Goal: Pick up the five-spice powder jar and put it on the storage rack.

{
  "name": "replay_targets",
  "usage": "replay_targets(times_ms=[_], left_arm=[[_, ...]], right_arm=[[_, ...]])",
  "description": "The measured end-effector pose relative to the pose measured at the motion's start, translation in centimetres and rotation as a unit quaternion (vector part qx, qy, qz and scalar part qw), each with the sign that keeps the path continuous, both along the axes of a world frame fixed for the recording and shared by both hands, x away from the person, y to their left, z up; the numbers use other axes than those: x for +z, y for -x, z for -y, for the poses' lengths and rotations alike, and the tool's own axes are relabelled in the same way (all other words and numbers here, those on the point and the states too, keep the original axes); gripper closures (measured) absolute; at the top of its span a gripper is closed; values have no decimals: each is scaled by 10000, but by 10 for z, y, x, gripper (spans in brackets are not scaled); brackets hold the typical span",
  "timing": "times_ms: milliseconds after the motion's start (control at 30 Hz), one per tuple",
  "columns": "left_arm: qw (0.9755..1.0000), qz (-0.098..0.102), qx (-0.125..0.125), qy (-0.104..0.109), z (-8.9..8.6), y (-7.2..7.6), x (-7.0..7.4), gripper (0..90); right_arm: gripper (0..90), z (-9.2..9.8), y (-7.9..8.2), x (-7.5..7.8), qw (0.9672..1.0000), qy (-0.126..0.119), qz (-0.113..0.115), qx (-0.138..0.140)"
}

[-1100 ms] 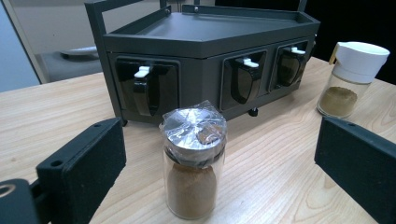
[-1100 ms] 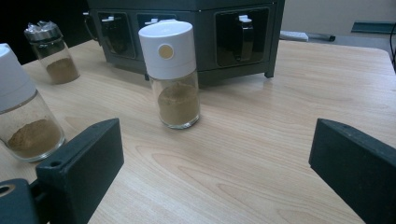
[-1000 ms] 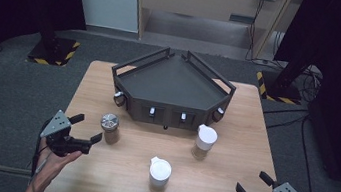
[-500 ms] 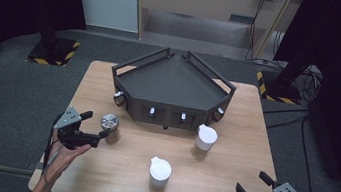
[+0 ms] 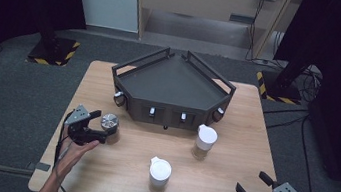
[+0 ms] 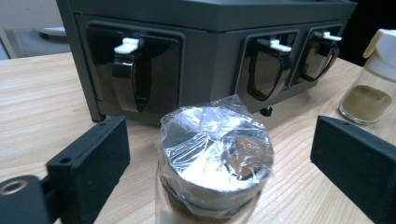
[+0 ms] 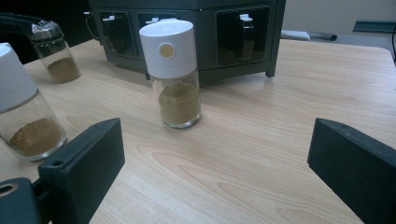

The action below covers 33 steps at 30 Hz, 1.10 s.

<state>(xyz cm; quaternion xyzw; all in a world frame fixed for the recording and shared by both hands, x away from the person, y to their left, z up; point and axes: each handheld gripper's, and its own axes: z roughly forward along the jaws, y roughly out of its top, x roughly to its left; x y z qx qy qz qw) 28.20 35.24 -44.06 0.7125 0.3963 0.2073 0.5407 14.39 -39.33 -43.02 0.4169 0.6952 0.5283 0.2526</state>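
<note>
— Three jars on the table (image 5: 231, 150), and my left gripper (image 5: 95, 126) is at the foil-capped jar (image 5: 109, 128), which stands at the near left, just in front of the dark rack (image 5: 173, 76).
— Got hold of it?
— Not that I can see. The jaws have just been closing, the jar sits between them, but both pads stand off its sides in the left gripper view; the lower glass is cut off, so I hedge there.
— Right gripper (image 5: 254, 184)?
— Wide apart, nothing in it, at the near right corner.
</note>
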Motion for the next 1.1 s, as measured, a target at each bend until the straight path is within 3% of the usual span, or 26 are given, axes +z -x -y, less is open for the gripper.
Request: replay_targets(times_ms=[300,533,800,1100], left_arm=[[9999,59,4,-145,5,-7,-10,148],[9992,301,-80,-235,4,-3,-18,317],[9994,269,-141,-175,3,-3,-16,330],[9985,316,-433,-119,4,-8,2,331]], right_arm=[[40,0,0,0,10000,-7,5,7],[40,0,0,0,10000,4,-4,3],[41,0,0,0,10000,2,-2,3],[41,0,0,0,10000,0,0,5]])
